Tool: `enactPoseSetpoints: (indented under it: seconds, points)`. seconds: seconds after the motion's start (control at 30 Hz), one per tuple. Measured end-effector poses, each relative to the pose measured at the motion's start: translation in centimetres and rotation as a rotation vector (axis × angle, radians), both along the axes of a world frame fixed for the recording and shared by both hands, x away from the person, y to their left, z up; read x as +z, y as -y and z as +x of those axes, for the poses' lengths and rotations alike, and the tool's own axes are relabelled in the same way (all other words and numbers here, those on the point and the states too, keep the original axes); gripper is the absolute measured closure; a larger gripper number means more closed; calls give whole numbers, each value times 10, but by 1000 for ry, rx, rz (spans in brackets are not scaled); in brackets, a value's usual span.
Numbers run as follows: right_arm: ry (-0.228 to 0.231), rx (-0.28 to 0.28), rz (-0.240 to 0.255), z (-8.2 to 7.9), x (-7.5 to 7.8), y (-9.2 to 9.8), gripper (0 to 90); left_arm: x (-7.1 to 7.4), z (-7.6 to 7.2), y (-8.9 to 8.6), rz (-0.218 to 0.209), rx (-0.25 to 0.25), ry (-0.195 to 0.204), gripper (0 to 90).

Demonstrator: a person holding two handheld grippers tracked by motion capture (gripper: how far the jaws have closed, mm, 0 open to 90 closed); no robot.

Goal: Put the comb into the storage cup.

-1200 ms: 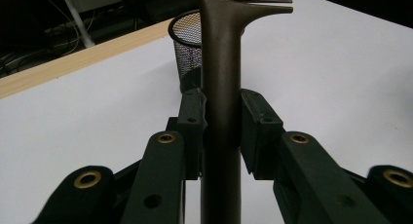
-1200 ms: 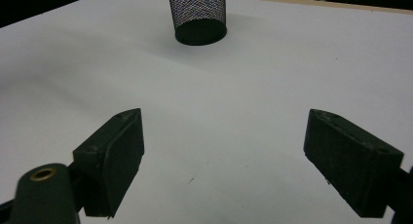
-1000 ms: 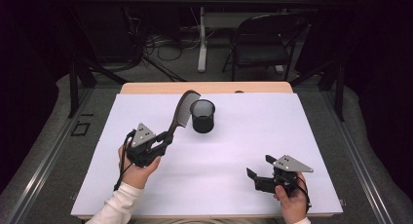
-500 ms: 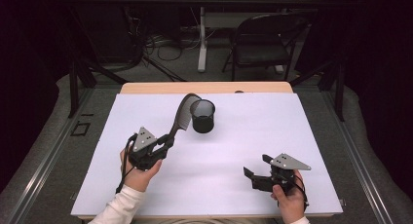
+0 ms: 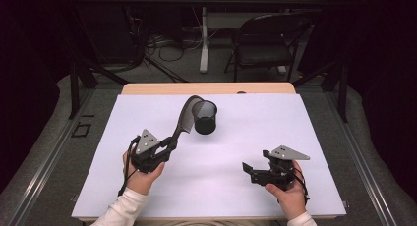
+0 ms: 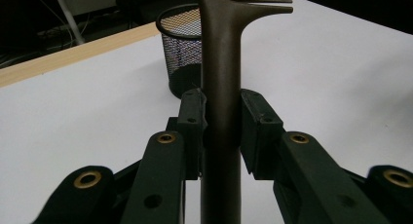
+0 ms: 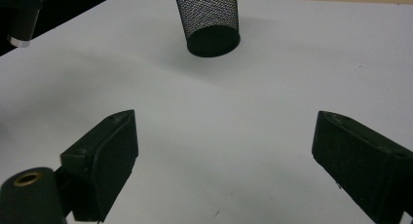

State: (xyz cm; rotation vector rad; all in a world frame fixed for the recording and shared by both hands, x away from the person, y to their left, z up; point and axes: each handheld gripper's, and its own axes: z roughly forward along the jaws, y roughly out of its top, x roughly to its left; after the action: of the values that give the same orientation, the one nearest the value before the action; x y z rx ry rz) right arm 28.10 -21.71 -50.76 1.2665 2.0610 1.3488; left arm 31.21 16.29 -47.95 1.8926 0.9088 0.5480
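White sheeting covered the counter (image 5: 305, 137), with a dark room, cables and a folding chair (image 5: 263, 44) behind it. Toward the far middle of the sheet stood a black mesh cup (image 5: 204, 117), upright and open at the top. The left tool (image 5: 164, 146) was clamped on the handle of a dark comb (image 5: 183, 122), and the left gripper view showed both jaws pressed against that handle. From the tool the comb's long axis ran up and away toward the cup, its toothed end near the cup's left rim; whether it touched was unclear. Any drop into the cup would probably need that end brought over the opening. The right tool (image 5: 250, 168) stood wide open and empty, well nearer the person than the cup.
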Motion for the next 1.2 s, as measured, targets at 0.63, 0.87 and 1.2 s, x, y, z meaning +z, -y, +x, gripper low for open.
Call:
enactPoseSetpoints:
  seconds: [0.63,0.87,1.2]
  points:
    - [13,51,-22,27,28,-33,55,0,0,-2,-15,10,10,725]
    - [-4,63,-13,39,36,-45,61,0,0,-3,-16,12,13,725]
    - [-18,94,-13,53,42,-61,80,-1,0,-3,-15,13,15,725]
